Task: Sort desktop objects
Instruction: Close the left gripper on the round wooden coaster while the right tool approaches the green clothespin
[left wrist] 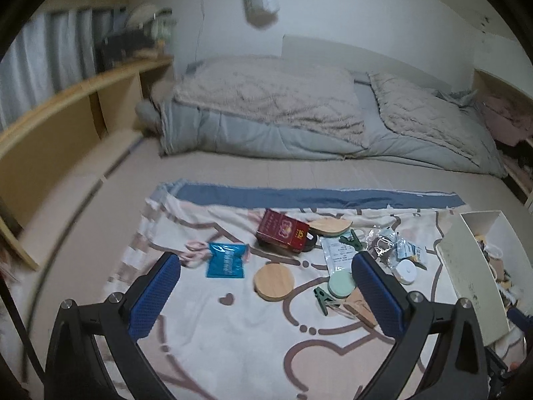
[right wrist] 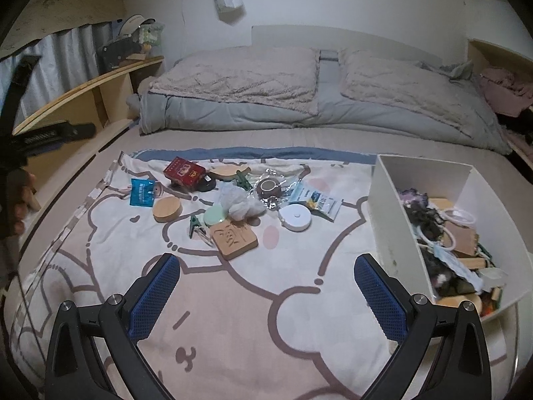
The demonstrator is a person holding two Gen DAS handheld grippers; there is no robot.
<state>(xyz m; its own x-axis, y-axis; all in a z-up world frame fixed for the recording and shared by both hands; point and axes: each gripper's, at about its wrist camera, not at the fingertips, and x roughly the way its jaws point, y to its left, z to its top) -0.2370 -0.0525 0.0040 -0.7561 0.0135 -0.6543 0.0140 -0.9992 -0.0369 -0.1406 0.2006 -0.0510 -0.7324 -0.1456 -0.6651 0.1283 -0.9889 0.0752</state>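
Small objects lie scattered on a patterned cloth spread over a bed. Among them are a red box, a blue packet, a round wooden lid, a square wooden coaster, a mint disc, green clips and a white round tape measure. A white bin on the right holds several sorted items. My left gripper stands open above the cloth, short of the wooden lid. My right gripper is open too, empty, left of the bin.
Grey and beige quilts are folded at the head of the bed. A wooden shelf unit runs along the left side. At the left edge of the right wrist view a hand holds the other gripper. Clothes are piled at the far right.
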